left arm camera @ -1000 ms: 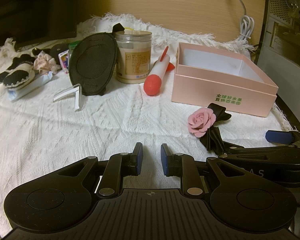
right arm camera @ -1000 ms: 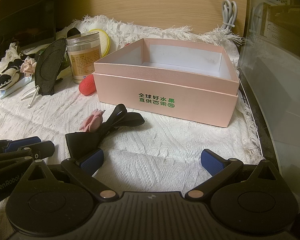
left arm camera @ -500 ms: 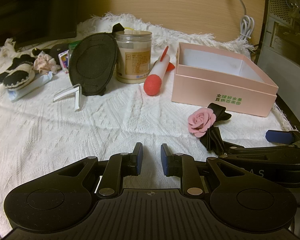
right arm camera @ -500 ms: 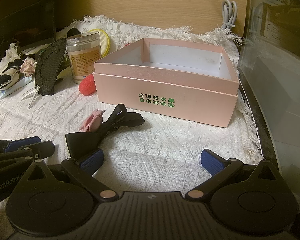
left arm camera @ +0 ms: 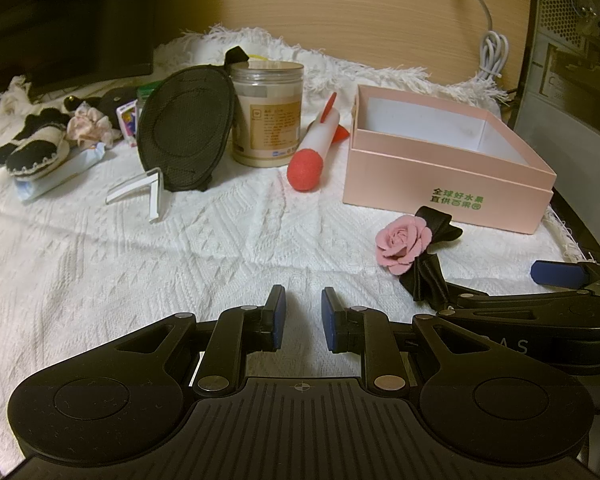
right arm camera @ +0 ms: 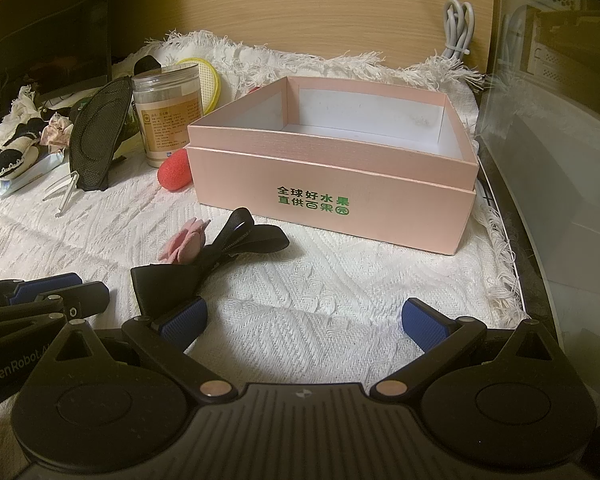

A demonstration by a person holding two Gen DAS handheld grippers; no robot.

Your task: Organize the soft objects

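Note:
A pink felt rose on a black ribbon bow (left arm camera: pixel 402 246) lies on the white knitted cloth (left arm camera: pixel 180 264), just in front of the open, empty pink box (left arm camera: pixel 448 184). My left gripper (left arm camera: pixel 303 312) rests low over the cloth to the left of the bow, its jaws a narrow gap apart with nothing between them. In the right wrist view my right gripper (right arm camera: pixel 304 320) stands wide open and empty, and its left fingertip (right arm camera: pixel 182 322) sits at the near end of the bow (right arm camera: pixel 204 248). A black-and-white plush (left arm camera: pixel 32 150) and a pink scrunchie (left arm camera: pixel 86 128) lie at the far left.
A black mesh pad (left arm camera: pixel 186 144) leans on a clear stand (left arm camera: pixel 140 192) beside a lidded jar (left arm camera: pixel 268 116). A red-tipped white foam toy (left arm camera: pixel 312 152) lies between the jar and the box. A wooden wall stands behind, a grey case (right arm camera: pixel 560 200) on the right.

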